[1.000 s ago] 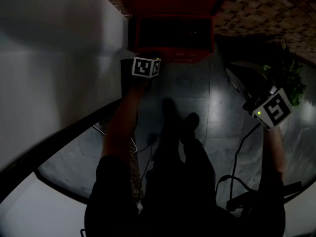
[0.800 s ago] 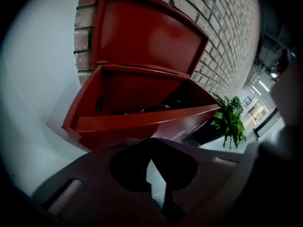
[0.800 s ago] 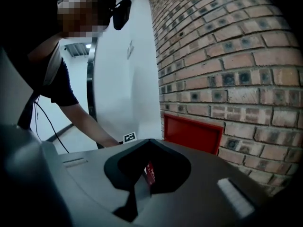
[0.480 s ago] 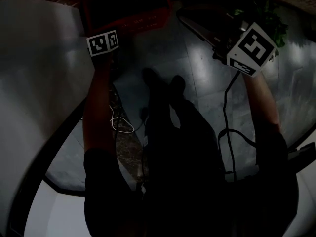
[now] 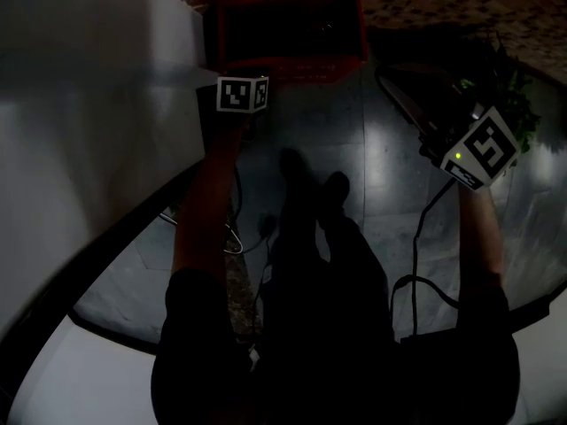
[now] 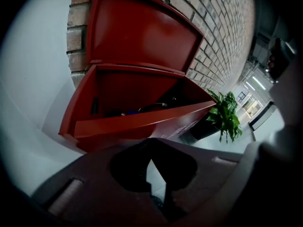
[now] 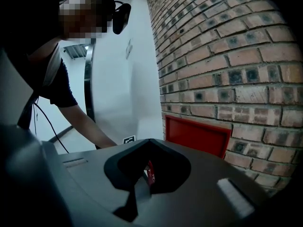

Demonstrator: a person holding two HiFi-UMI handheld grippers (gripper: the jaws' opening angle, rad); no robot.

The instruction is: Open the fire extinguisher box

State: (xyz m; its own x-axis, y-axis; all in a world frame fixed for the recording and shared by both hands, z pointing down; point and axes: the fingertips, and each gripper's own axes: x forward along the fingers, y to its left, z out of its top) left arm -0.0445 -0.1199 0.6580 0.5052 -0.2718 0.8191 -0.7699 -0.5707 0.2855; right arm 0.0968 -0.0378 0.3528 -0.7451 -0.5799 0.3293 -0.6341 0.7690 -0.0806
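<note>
The red fire extinguisher box (image 6: 137, 122) stood at the foot of the brick wall (image 6: 222, 27), its lid (image 6: 142, 32) raised and leaning back against the bricks. The left tool (image 6: 150, 163) hung just before it, jaws together on nothing. The right tool (image 7: 147, 167), off to the side near a potted plant (image 6: 226, 115), was likewise closed and empty.

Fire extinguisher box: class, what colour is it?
The fire extinguisher box is red, lid and body alike; the left gripper view shows it best.
</note>
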